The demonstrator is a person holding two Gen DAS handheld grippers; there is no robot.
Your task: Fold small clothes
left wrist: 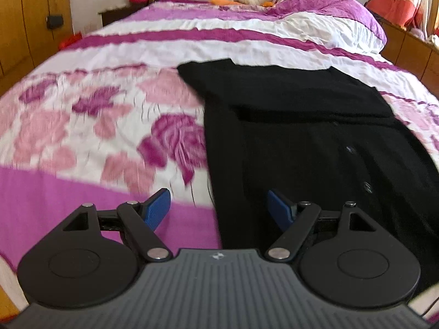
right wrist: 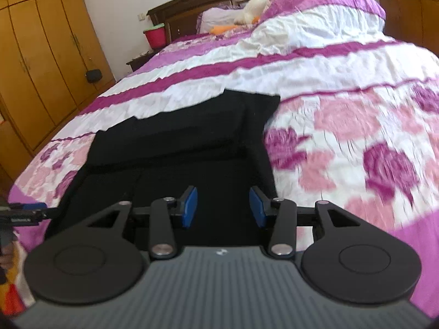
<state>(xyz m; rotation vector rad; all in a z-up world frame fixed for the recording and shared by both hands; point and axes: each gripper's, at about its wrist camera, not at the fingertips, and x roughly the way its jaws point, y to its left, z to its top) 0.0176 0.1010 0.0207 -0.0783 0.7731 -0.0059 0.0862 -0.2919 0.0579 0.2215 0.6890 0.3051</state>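
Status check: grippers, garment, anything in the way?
Left gripper open, empty. Right gripper open, empty. Black buttoned knit garment partly folded on floral bedspread. Nothing blocking.

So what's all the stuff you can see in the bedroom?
Black garment: one, black, flat on the bedspread, far end folded over.
Bedspread: one, pink, purple and white, covering the bed.
Bucket: one, red with a green rim, beside the headboard.
Headboard: one, dark brown, at the far end.
Wardrobe: one, orange-brown, along the wall.
Left gripper: one, black with blue pads, open, empty.
Right gripper: one, same colours, open, over the garment.
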